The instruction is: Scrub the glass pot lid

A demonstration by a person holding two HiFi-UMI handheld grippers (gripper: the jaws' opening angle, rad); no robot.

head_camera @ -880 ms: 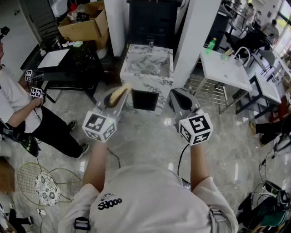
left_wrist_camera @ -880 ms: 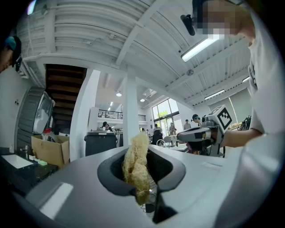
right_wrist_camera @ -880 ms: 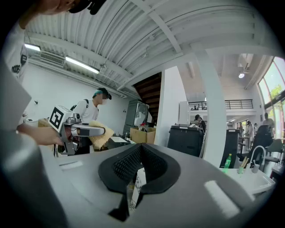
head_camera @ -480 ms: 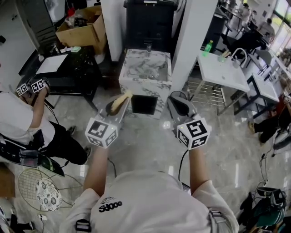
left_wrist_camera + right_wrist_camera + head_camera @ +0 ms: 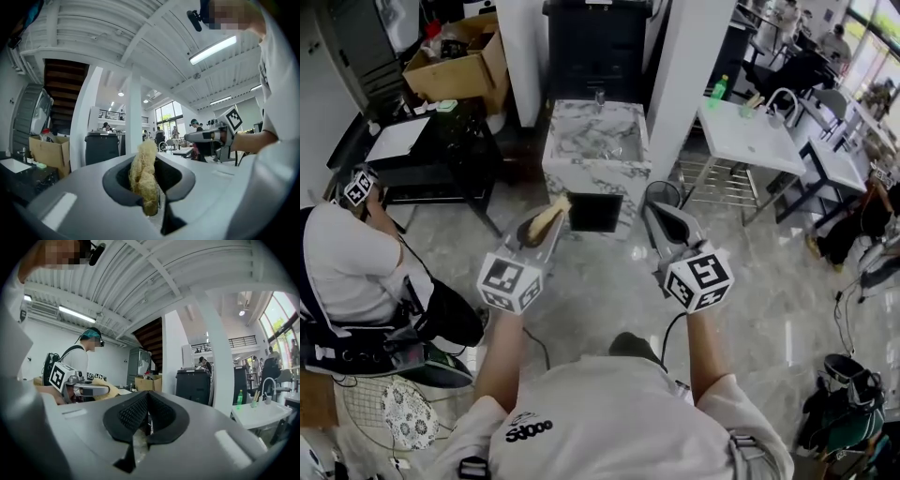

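No glass pot lid shows in any view. My left gripper is held at chest height over the floor, shut on a tan loofah scrubber that sticks out past its tips. In the left gripper view the loofah scrubber stands pinched between the jaws. My right gripper hovers level with it on the right, about a hand's width away. Its black ribbed pads meet with nothing between them. The right gripper view also catches the left gripper side-on with the scrubber.
A marble sink counter stands straight ahead between two white pillars. A white table with a green bottle is at right, a black table and cardboard box at left. A person crouches at left.
Both grippers keep nearly the same pose, the left still holding the scrubber. The person at the left has moved lower and closer in the head view. The sink counter has drifted slightly nearer.
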